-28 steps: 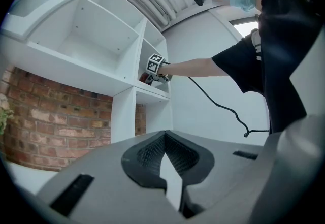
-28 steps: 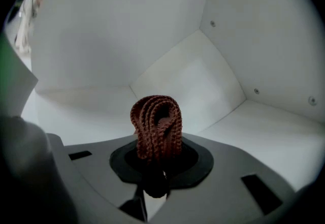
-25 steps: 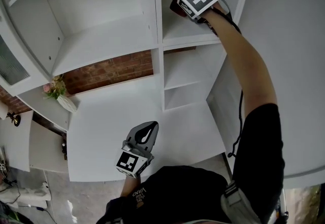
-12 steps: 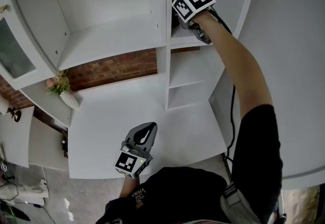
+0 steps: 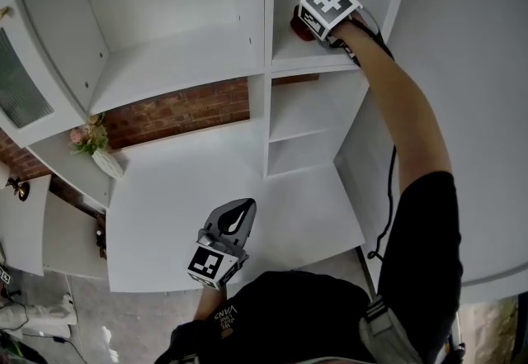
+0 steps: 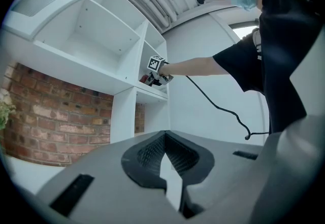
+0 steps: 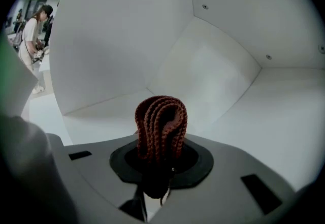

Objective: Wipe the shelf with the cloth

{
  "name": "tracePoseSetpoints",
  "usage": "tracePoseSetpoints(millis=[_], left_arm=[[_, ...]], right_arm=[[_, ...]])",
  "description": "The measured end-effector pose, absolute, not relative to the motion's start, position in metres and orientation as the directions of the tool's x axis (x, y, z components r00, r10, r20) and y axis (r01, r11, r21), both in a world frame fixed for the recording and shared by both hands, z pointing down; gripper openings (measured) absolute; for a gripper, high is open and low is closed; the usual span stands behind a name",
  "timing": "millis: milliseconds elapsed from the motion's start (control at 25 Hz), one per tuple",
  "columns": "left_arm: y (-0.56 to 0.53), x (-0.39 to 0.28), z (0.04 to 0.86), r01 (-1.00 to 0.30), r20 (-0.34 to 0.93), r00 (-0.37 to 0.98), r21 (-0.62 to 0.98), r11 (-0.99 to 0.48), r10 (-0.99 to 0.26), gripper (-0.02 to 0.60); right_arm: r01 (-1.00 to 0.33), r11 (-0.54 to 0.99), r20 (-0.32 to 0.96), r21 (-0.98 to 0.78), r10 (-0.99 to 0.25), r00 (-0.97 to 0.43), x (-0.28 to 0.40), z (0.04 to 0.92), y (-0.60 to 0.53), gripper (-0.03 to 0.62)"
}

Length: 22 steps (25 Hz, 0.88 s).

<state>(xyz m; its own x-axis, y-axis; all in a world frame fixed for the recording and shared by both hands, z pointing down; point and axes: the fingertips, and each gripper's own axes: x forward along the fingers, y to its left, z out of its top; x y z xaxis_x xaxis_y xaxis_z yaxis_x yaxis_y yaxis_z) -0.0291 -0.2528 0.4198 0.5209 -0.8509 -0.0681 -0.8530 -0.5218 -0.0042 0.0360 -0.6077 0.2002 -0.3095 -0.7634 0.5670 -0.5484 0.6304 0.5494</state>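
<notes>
Right hand-held gripper (image 5: 304, 24), clamped on the cloth (image 7: 160, 126), sweeps back toward 3 o'clock across the shelf (image 5: 285, 54): wiping underway. Left hand-held gripper (image 5: 238, 218) idles closed at 6 o'clock.

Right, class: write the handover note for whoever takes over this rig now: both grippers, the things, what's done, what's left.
Right gripper: shut on the folded reddish cloth, inside the upper narrow compartment of the white shelf.
Left gripper: shut, empty, low over the white surface, away from the shelf.
Done: cloth is in the compartment; how much is wiped cannot be told.
Left: wipe that board, probably the other compartments too.
</notes>
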Motion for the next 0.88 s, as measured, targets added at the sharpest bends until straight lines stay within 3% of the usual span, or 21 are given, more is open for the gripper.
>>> tracePoseSetpoints(millis=[160, 440, 680, 880], left_arm=[[-0.255, -0.025, 0.420, -0.847, -0.071, 0.529, 0.003, -0.531, -0.845, 0.005], [-0.258, -0.022, 0.424, -0.842, -0.072, 0.537, 0.018, -0.539, -0.840, 0.005], [-0.258, -0.025, 0.425, -0.840, -0.071, 0.539, 0.026, -0.541, -0.840, 0.005], [-0.256, -0.029, 0.425, -0.838, -0.071, 0.543, 0.028, -0.545, -0.837, 0.005]], right_arm=[[-0.511, 0.542, 0.548, 0.667, -0.822, -0.157, 0.073, 0.198, -0.622, 0.071], [-0.286, 0.415, 0.456, 0.864, -0.885, 0.094, 0.110, 0.195, -0.634, 0.071], [-0.256, 0.396, 0.435, 0.882, -0.893, 0.118, 0.113, 0.196, -0.635, 0.071], [-0.406, 0.438, 0.476, 0.802, -0.879, -0.010, 0.101, 0.187, -0.626, 0.071]])
